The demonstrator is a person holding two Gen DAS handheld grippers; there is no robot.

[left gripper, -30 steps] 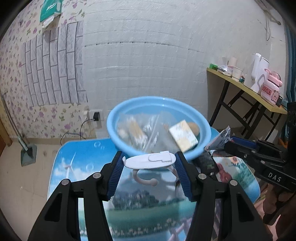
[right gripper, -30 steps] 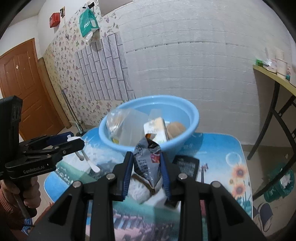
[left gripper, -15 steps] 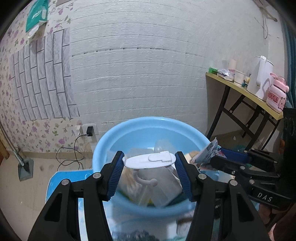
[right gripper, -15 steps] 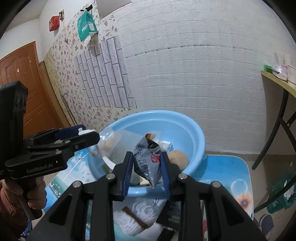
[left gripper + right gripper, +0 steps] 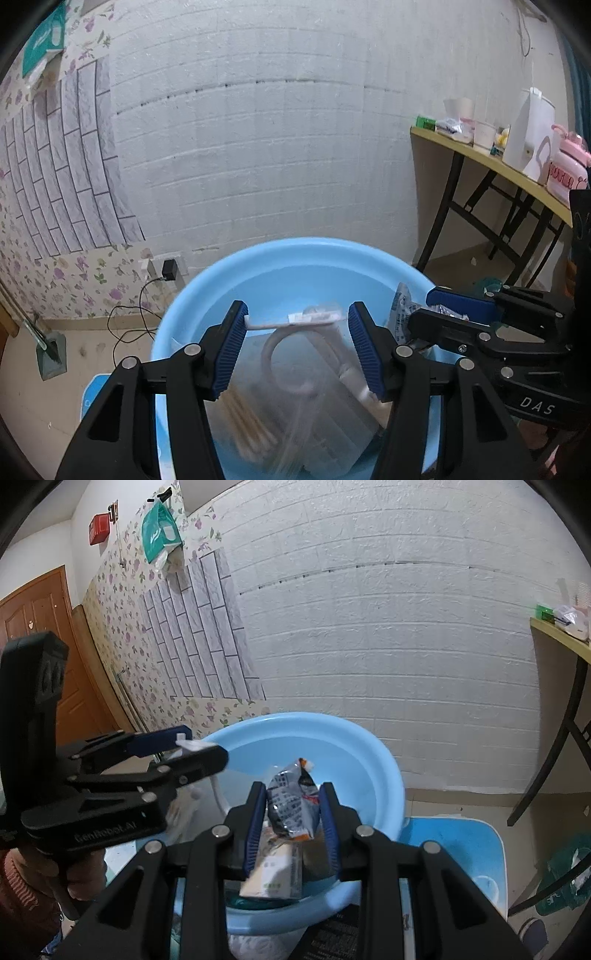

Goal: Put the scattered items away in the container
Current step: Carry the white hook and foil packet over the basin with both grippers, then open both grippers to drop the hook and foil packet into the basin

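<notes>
A white brick-patterned wall (image 5: 295,129) is filling the background in both wrist views, with a floral wallpaper section (image 5: 122,602) and a brown door (image 5: 33,635) showing toward the left of the right wrist view. A yellow-topped side table (image 5: 491,162) is standing along the wall at the right, crowded with small containers.

A large light blue plastic basin (image 5: 295,258) is sitting on a blue printed mat (image 5: 461,845), taking up the lower middle of both views. Inside it, clear plastic bags (image 5: 295,417) and a small boxed packet (image 5: 273,878) are lying in a loose pile.

The left gripper (image 5: 297,325) is hovering over the basin's interior, its blue-padded jaws clamped on the two ends of a white plastic hook (image 5: 291,321), which is spanning the gap crosswise with its curved loop hanging below. A hand in a reddish sleeve (image 5: 22,904) is holding this gripper's handle at the lower left of the right wrist view.

The right gripper (image 5: 293,805) is also sitting above the basin, beside the left one, its jaws squeezed tightly on a crinkled grey snack packet (image 5: 291,801) that is standing upright between the pads, over the basin's contents.
</notes>
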